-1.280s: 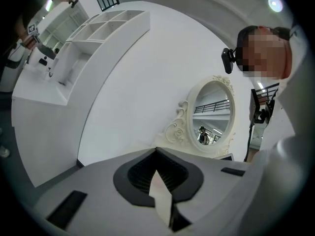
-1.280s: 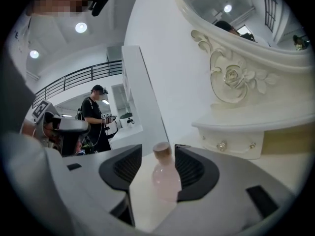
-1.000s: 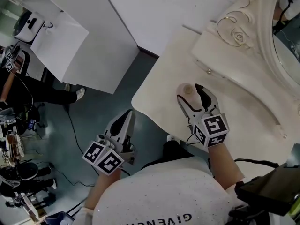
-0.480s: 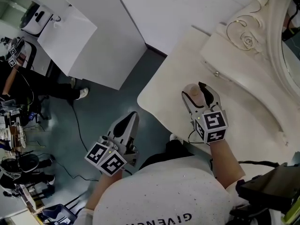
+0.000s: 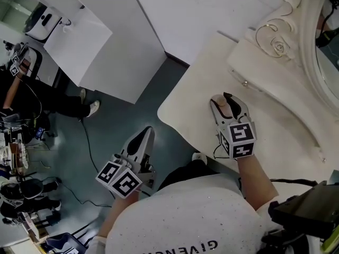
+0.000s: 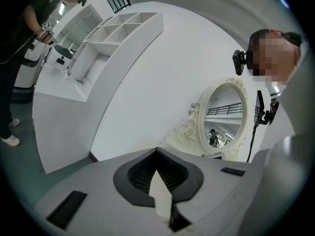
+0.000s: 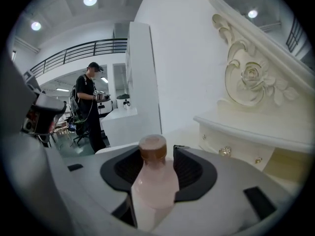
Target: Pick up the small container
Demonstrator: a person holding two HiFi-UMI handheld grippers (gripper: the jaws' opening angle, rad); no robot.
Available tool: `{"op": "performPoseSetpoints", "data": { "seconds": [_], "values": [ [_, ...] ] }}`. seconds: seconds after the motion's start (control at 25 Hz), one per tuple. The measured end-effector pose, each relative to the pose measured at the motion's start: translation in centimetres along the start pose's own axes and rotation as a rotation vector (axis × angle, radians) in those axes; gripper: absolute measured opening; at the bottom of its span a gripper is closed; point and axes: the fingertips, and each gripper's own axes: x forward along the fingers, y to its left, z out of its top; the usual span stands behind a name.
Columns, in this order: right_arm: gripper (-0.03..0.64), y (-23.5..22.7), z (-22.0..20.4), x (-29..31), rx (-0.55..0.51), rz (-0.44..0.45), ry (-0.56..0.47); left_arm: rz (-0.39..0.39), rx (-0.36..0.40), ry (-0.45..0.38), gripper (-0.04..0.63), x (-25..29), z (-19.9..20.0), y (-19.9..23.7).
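Small container (image 7: 155, 186), pale pink (bottle-shaped), brown cap (image 7: 152, 149)

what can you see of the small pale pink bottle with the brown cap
The small pale pink bottle looks like translucent plastic, with rounded shoulders and a brown cap. It stands upright on the cream dressing table, between the black pads of the right gripper, whose jaws have just been closing and now press its sides.

Small container (image 7: 153, 181), pale pink bottle, brown cap, upright, held in right claw (image 5: 229, 103)
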Motion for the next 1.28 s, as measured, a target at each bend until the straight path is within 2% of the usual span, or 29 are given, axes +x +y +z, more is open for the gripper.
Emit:
{"op": "performPoseSetpoints", "data": {
  "seconds": [0.12,0.2,0.4,0.68,0.84,1.0,1.16,1.28],
  "values": [
    [0.153,0.3,0.3,-0.1,-0.08,-0.021,0.008,0.0,-0.012,-0.018,0.002,-0.4,0.4,0.1],
    [0.137,0.4,0.5,-0.1,-0.091,-0.032,0.014,0.0,-0.008,-0.027,0.002,-0.8,0.6,0.2],
    [0.135,0.5,0.5,-0.1,-0.036,-0.021,0.047,0.027,-0.016,-0.062,0.002,-2.4,1.6,1.1],
    [0.133,-0.6,1.4,-0.6,0.031,-0.032,0.035,-0.009,0.011,-0.113,0.002,-2.9,3.0,0.3],
    [0.133,-0.6,2.8,-2.5,0.069,-0.057,0.0,-0.022,0.01,-0.113,0.002,-3.5,3.1,-0.1],
    [0.133,-1.1,5.9,-4.8,0.079,-0.115,-0.062,-0.05,-0.021,-0.122,0.002,-2.8,4.3,-0.1],
    [0.133,0.2,8.9,-8.3,0.102,-0.151,-0.127,-0.131,0.005,-0.105,0.002,-3.4,6.1,-2.2],
    [0.133,1.9,11.8,-11.1,0.139,-0.139,-0.216,-0.19,0.026,-0.123,0.002,-4.4,7.6,-3.3]
  ]
}}
